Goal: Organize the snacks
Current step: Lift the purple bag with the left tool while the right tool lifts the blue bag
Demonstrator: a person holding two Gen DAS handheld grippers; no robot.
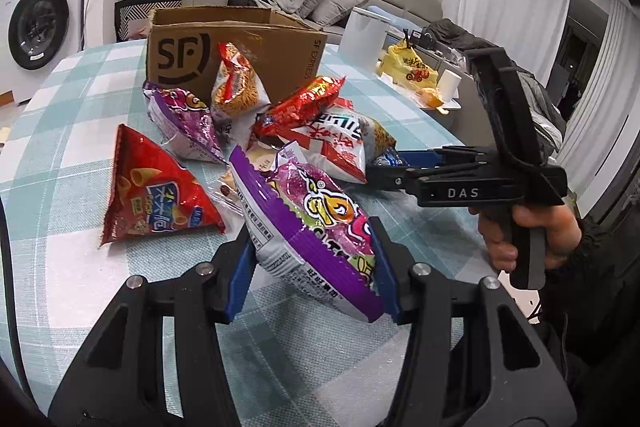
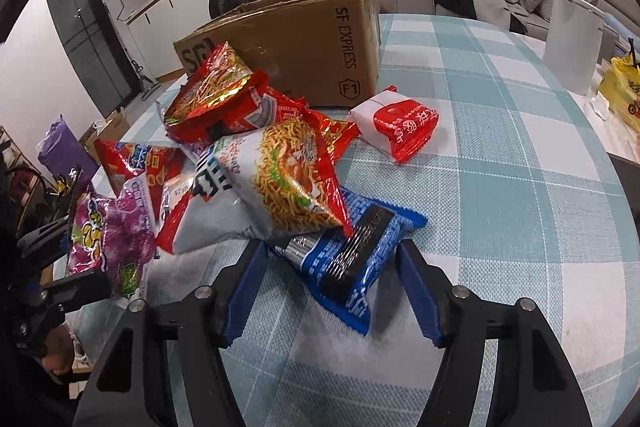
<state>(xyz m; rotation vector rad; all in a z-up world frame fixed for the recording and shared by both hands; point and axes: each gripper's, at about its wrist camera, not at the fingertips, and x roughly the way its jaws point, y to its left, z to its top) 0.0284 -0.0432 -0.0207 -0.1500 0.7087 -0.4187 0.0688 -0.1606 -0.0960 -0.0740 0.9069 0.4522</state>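
Observation:
My left gripper [image 1: 316, 267] is shut on a purple snack bag [image 1: 312, 223], held just above the checked table [image 1: 80, 267]; the bag also shows in the right wrist view [image 2: 108, 243]. My right gripper [image 2: 332, 275] is open, its blue fingers [image 2: 416, 287] on either side of a blue snack packet [image 2: 352, 251] that lies on the table. It also shows in the left wrist view [image 1: 400, 163]. A pile of snack bags [image 2: 272, 155] lies in front of the open SF Express cardboard box [image 1: 188, 47], which also shows in the right wrist view [image 2: 304, 47].
A red triangular bag [image 1: 152, 199] and another purple bag [image 1: 188, 119] lie at the left. A small red-and-white packet [image 2: 400, 127] lies right of the box. A white canister [image 2: 572, 39] and a yellow bag [image 1: 408, 67] stand at the far right.

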